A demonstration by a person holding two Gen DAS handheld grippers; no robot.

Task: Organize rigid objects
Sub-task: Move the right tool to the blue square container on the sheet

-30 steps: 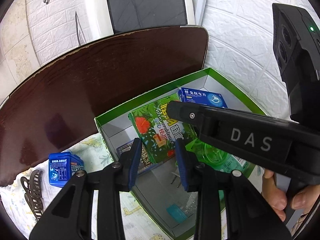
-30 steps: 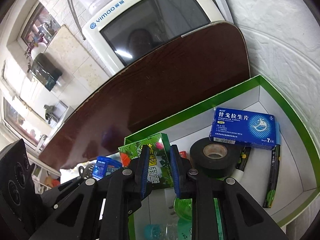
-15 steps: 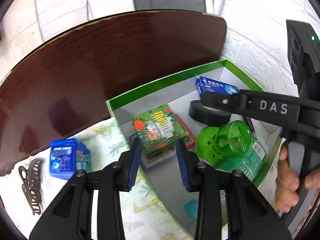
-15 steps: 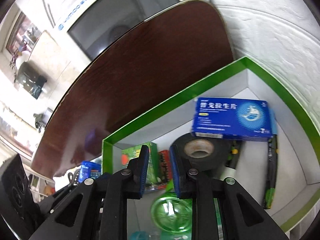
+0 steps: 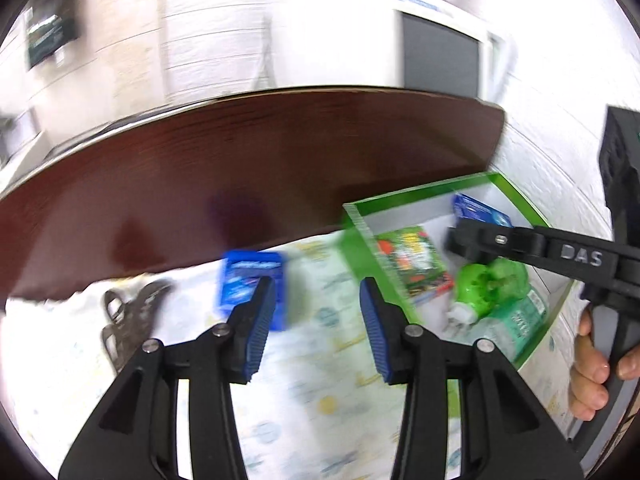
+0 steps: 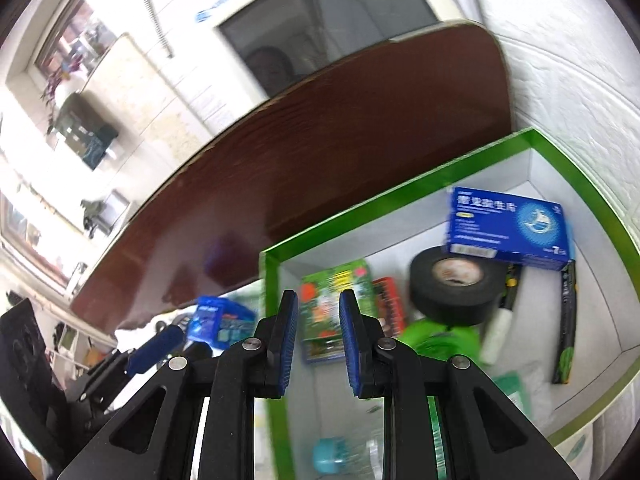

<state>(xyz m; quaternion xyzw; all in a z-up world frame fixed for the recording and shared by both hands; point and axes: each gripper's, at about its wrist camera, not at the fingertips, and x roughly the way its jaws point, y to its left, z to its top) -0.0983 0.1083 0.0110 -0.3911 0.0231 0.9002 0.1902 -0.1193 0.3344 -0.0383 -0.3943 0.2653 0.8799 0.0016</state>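
My left gripper hangs over the patterned cloth, its jaws opening with nothing between them. A small blue box lies just behind its left finger, and a dark hair clip lies further left. My right gripper is shut and empty above the green-rimmed box. Inside that box lie a green flowered packet, a black tape roll, a blue medicine carton and a green plastic piece.
A dark wooden tabletop runs behind the cloth. A white appliance with a dark screen stands beyond it. A white brick wall borders the green box on the right. A hand holds the right gripper's handle.
My left gripper swung left, from above the green box to over the cloth near the small blue box, and its jaws widened. The right gripper shifted slightly over the box and stayed shut.
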